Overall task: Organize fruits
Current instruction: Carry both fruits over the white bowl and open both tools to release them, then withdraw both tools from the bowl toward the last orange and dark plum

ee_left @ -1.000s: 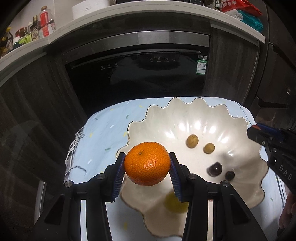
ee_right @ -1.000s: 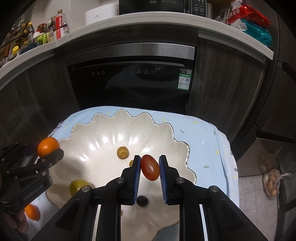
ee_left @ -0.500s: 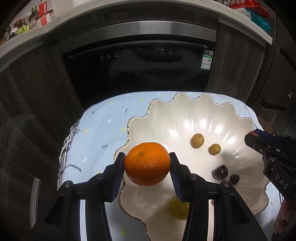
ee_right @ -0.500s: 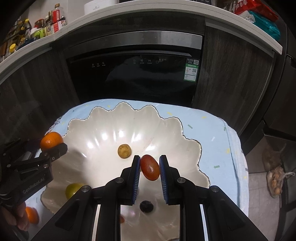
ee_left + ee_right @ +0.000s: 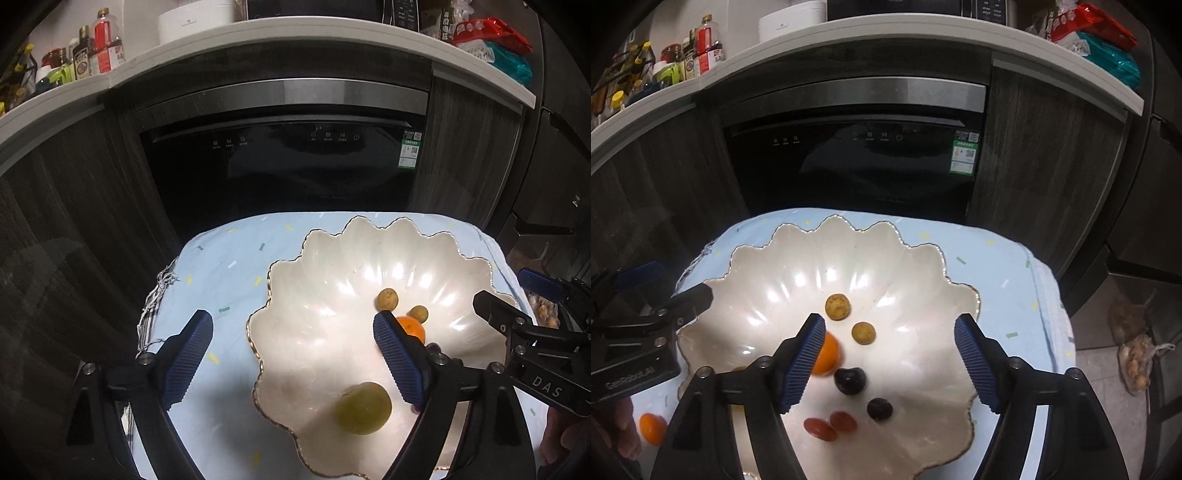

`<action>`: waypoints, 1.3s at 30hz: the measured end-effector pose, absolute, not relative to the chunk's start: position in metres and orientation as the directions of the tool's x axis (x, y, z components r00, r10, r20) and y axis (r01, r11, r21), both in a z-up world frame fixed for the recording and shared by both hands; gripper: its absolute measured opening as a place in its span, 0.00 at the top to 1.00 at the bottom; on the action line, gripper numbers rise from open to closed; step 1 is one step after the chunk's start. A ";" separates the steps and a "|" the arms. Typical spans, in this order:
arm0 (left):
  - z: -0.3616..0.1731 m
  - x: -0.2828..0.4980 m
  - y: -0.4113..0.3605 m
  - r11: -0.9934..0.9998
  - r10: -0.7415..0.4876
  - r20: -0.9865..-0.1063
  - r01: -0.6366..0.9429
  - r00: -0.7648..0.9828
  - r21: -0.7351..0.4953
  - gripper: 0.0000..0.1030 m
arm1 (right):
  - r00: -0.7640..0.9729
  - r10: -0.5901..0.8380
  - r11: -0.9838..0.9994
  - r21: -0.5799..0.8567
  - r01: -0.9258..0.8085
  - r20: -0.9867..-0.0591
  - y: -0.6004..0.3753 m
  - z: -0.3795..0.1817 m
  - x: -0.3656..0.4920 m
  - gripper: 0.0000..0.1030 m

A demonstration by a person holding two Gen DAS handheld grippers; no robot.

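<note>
A white scalloped bowl (image 5: 325, 280) (image 5: 916, 295) stands on a light blue cloth. In it lie an orange mandarin (image 5: 413, 328) (image 5: 827, 353), partly hidden behind a finger in both views, a green fruit (image 5: 364, 408), two tan round fruits (image 5: 837, 306) (image 5: 863, 333), two dark fruits (image 5: 850, 381) (image 5: 880, 408) and two red cherry tomatoes (image 5: 831, 425). My left gripper (image 5: 291, 354) is open and empty over the bowl's left rim. My right gripper (image 5: 890, 363) is open and empty above the bowl's middle.
Another mandarin (image 5: 652, 427) lies on the cloth (image 5: 229, 266) left of the bowl. A dark built-in oven (image 5: 288, 166) stands behind the table. Bottles (image 5: 683, 55) and packets (image 5: 491, 44) sit on the counter above. A bag (image 5: 1137, 362) lies on the floor at right.
Both grippers opened. The mandarin left my left gripper and now lies in the bowl. The cherry tomato left my right gripper and lies in the bowl beside another.
</note>
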State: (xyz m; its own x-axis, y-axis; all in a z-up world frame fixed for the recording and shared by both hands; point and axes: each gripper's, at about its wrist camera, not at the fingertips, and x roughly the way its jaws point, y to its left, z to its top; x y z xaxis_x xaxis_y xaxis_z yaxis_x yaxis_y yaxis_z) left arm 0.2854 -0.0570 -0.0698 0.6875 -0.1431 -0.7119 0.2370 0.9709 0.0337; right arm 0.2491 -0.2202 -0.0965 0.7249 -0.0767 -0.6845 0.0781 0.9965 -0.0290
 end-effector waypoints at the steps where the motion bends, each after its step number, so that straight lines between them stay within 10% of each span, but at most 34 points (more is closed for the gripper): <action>1: -0.068 0.283 -0.056 0.971 -0.143 -0.710 0.238 0.689 0.034 0.13 | 0.726 -0.082 0.996 -0.033 0.081 -0.683 -0.220 -0.095 0.248 0.28; 39: -0.034 0.157 -0.008 0.967 -0.187 -0.643 0.255 0.743 0.015 0.13 | 0.770 -0.194 0.979 -0.068 0.193 -0.608 -0.177 -0.056 0.122 0.28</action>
